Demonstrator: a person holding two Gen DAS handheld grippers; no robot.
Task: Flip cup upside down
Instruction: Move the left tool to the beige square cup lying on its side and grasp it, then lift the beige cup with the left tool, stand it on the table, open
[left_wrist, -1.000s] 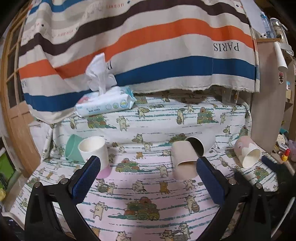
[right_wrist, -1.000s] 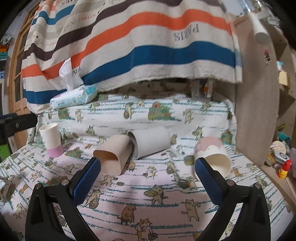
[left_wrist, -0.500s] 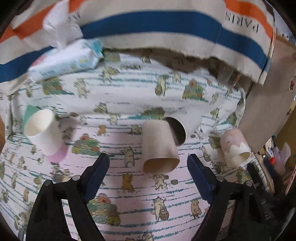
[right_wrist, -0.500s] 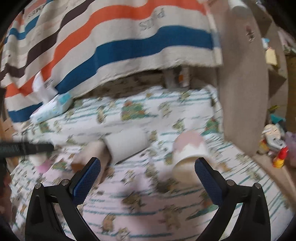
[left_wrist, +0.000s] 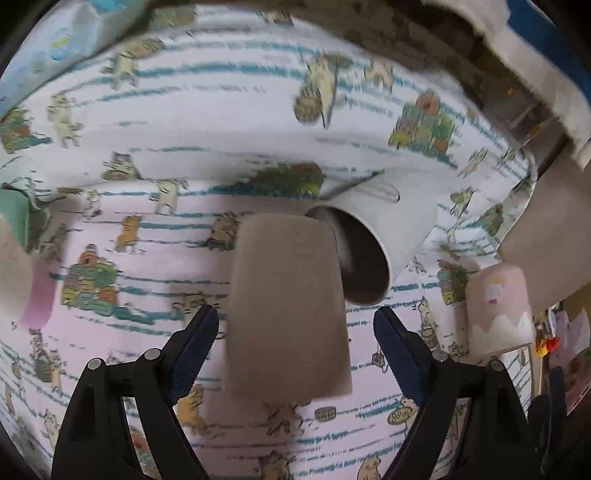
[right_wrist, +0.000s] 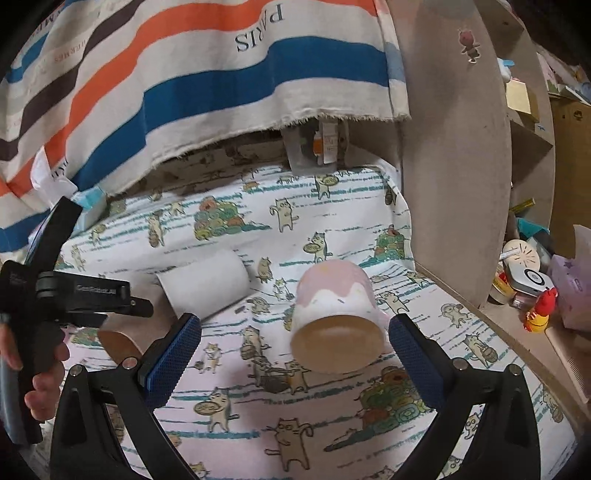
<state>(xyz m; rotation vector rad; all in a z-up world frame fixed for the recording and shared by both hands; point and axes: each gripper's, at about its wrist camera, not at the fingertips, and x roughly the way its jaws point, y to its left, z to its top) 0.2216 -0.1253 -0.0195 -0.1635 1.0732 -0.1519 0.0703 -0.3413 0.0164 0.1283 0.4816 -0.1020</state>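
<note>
Step in hand, by judgement: approach and alignment ahead of grasping; no cup gripped yet.

Left gripper (left_wrist: 295, 343): jaws wide apart, nothing held. Tan cup (left_wrist: 286, 306) lying on its side on the cat-print cloth (left_wrist: 229, 110), mouth toward the camera, framed between the pads but clear of both. White cup (left_wrist: 384, 240) also on its side just behind, touching or nearly touching the tan one; cannot tell which.

Right gripper (right_wrist: 293, 354): jaws likewise wide apart, empty. Pink cup (right_wrist: 338, 314) on its side, mouth toward the camera, sitting between the fingertips, no contact visible. Left tool (right_wrist: 55, 291) in view at the left edge, over the tan cup.

Next move, by judgement: advance until the pads bracket the cup wall, close gently, lift, then rotate so the rim faces down and set on the cloth. Risk: thin wall likely to crush under a hard squeeze; neighbouring white cup liable to be nudged.
</note>
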